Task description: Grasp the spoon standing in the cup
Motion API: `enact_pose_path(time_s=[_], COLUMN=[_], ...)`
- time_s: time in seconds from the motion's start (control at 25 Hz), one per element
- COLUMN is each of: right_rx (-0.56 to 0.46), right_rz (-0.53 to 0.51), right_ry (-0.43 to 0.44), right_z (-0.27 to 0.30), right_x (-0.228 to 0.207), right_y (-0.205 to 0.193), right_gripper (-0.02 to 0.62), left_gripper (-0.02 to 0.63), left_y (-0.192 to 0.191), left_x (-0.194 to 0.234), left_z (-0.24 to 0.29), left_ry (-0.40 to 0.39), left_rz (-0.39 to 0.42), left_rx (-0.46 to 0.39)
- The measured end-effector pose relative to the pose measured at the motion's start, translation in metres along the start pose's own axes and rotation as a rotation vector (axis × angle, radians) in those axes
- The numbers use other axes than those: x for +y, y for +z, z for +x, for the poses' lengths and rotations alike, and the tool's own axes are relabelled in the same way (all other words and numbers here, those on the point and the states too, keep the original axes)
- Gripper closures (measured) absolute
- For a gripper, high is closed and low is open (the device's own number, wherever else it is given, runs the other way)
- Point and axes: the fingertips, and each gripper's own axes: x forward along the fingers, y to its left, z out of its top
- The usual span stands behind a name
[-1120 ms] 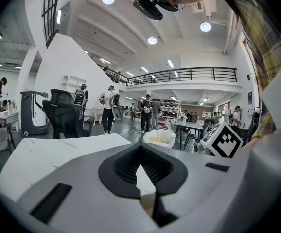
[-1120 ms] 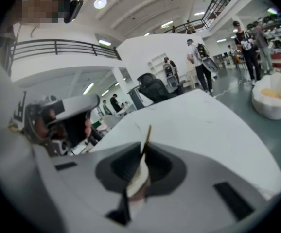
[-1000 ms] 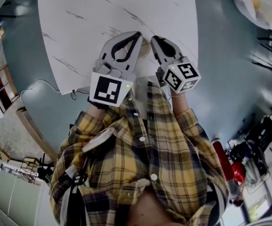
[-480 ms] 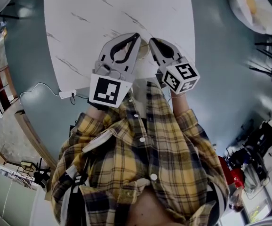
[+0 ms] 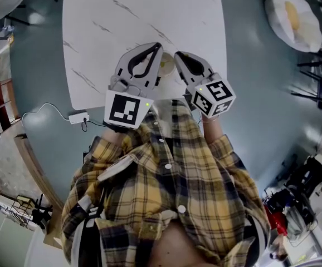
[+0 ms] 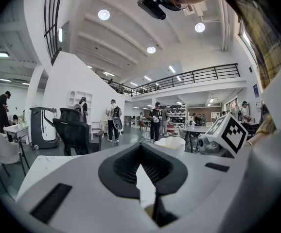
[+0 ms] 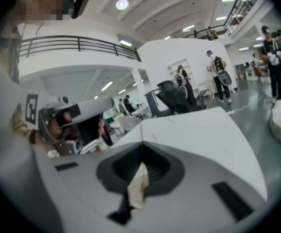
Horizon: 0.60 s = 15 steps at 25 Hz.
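Both grippers hang side by side over the near edge of the white marble table (image 5: 138, 15). My right gripper (image 5: 176, 54) is shut; in the right gripper view (image 7: 141, 130) a cream spoon (image 7: 137, 186) with a dark lower part sits in the hollow between its jaws. A beige cup (image 5: 166, 65) shows between the two grippers, mostly hidden by them. The jaw tips of my left gripper (image 5: 159, 45) meet. In its own view (image 6: 140, 147) a beige rim and a dark slim thing show low in the gap; whether they are held is unclear.
A power strip (image 5: 78, 117) with its cable lies on the blue-grey floor left of the table. A white cushion-like thing (image 5: 292, 15) sits at the top right. A black office chair (image 6: 75, 135) and several standing people are in the hall beyond.
Both grippers have risen together above the table edge, still side by side and shut. The table looks smaller beneath them, and the power strip has come fully into view.
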Motion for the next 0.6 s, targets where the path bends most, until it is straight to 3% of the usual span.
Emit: enact_pose_path(time_s=[0.6], right_rx=[-0.124], right_rz=[-0.158], right_ry=[0.116], right_z=[-0.013], right_x=[0.041], right_y=[0.078], right_gripper=[0.565], left_gripper=[0.591], left_y=[0.036], left_x=[0.006], left_z=[-0.016], left_ry=[0.082], left_rz=[0.035], left_rx=[-0.08])
